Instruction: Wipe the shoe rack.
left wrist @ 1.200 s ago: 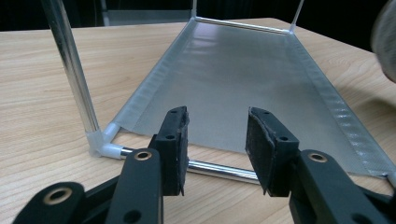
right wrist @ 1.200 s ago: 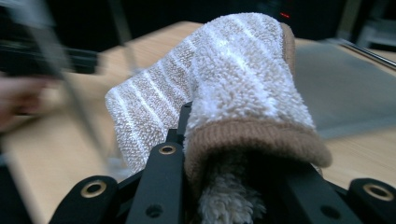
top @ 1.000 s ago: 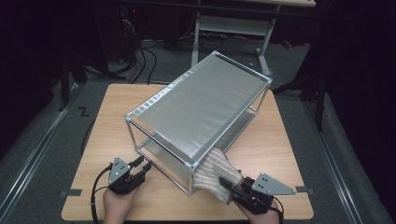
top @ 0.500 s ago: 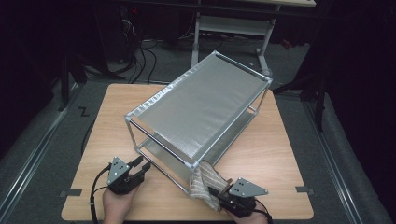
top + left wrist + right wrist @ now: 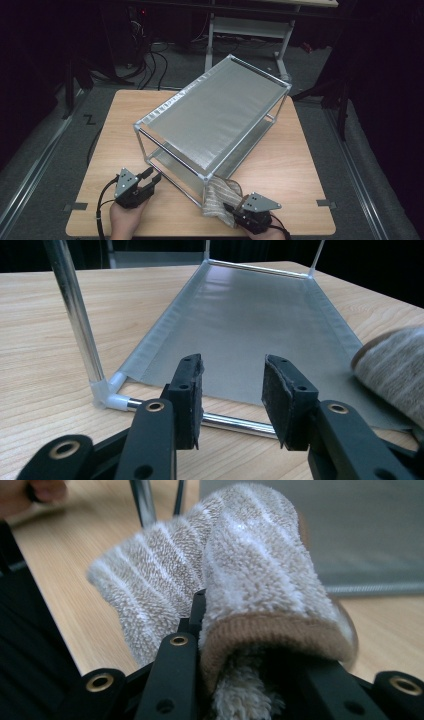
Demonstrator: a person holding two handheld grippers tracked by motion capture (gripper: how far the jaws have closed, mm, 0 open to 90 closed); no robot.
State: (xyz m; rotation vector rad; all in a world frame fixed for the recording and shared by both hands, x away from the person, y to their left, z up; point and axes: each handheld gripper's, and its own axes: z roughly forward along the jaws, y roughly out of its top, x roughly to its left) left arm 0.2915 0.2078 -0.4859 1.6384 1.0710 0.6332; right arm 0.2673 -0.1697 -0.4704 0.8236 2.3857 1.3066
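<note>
Scene: one wooden table (image 5: 125, 115), one metal-framed rack (image 5: 215, 107) standing on it at an angle, two hand-held grippers at the near edge.
Rack: two grey mesh shelves, one upper and one lower (image 5: 250, 315), joined by silver corner posts.
Sock: one fuzzy beige-and-white striped sock (image 5: 220, 197), lying at the rack's near right corner, partly on the table and reaching toward the lower shelf.
Right gripper (image 5: 239, 214): jaws clamped on the sock, its tan cuff (image 5: 270, 630) bunched between them in the right gripper view.
Left gripper (image 5: 150, 179): jaws parted with nothing between the two pads, hovering just before the rack's near bottom bar (image 5: 235, 422).
Hands: two, one behind each gripper at the table's near edge.
Beyond: one white-framed desk (image 5: 250, 25) on the dark floor past the table.
</note>
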